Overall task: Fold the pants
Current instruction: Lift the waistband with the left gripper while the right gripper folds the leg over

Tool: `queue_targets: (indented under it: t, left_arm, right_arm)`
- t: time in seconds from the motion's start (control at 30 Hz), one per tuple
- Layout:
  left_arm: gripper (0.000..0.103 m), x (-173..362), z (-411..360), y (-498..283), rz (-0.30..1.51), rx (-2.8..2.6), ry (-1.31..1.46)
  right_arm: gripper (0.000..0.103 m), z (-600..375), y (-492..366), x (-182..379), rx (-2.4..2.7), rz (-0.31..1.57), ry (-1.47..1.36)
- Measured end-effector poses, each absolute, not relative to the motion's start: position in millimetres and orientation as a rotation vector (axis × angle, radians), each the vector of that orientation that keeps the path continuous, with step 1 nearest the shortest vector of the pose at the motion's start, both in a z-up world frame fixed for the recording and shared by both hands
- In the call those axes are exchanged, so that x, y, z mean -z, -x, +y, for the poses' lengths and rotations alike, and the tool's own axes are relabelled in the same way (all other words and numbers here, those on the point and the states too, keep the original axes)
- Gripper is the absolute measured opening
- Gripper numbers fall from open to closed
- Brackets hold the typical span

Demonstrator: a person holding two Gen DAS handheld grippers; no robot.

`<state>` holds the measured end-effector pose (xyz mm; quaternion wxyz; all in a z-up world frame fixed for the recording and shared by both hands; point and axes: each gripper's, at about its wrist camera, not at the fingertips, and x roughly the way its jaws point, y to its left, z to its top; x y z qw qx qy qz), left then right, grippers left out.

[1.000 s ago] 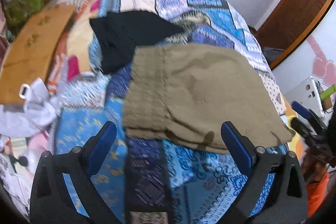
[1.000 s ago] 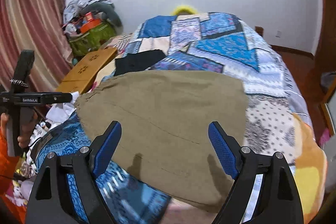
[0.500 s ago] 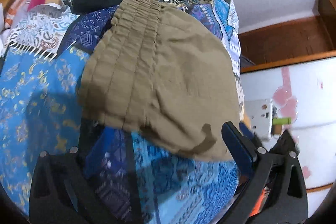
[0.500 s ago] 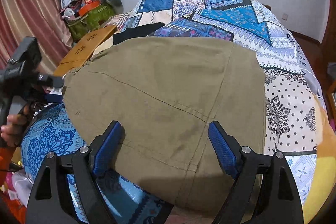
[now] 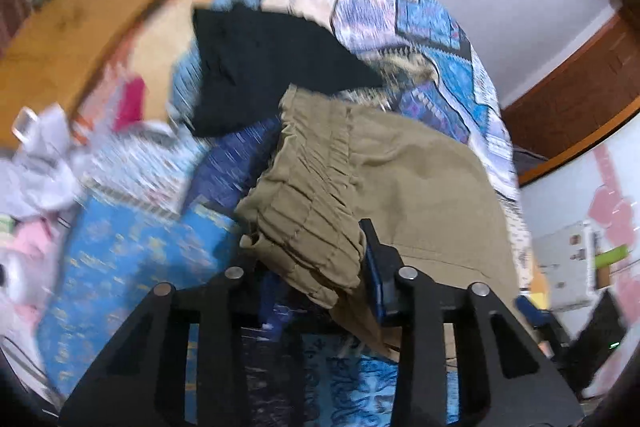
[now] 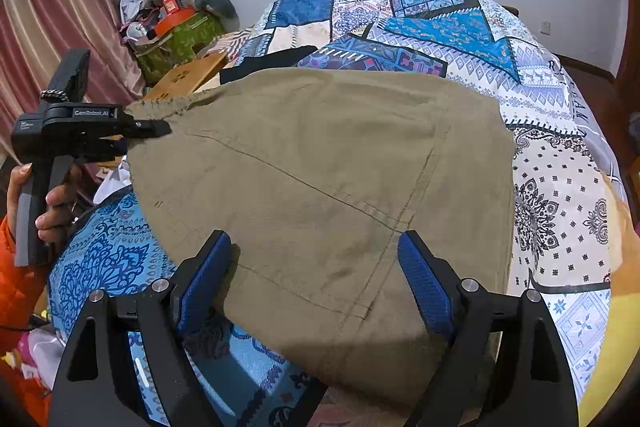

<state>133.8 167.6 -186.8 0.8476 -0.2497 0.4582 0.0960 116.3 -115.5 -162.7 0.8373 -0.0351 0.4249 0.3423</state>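
Left wrist view shows the left hand-held gripper clamped on the gathered elastic waistband of the olive pants, the bunched fabric rising between its jaws and hiding most of one blue pad. Beyond it, the pants spread across a bed covered by a blue patchwork quilt, with a black garment lying just past the waistband, its near edge close to the olive cloth. A wooden board sits off the bed's far-left side, blurred. Right wrist view has the right hand-held gripper spread wide, its blue pads sitting over the near part of the pants, one either side of a stitched seam; whether the pads touch the fabric cannot be told. From that angle the pants lie flat and broad on the quilt, the waistband at the left edge pinched by the left hand-held gripper, whose handle is gripped by the person's hand beside pink curtains
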Motion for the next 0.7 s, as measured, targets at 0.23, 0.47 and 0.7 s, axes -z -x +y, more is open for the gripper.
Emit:
queue_targets:
  t: [0.23, 0.47, 0.7]
  left_arm:
    - [0.033, 139, 161, -106, 0.818, -0.355, 0.209]
    - [0.03, 89, 123, -85, 0.622, -0.301, 0.055]
    - [0.028, 60, 76, -106, 0.595, -0.092, 0.056]
  right_arm:
    - [0.081, -142, -110, 149, -0.639, 0.856, -0.008]
    - [0.081, -145, -110, 165, -0.615, 0.901, 0.029]
    - [0.081, -150, -110, 166, -0.622, 0.901, 0.002]
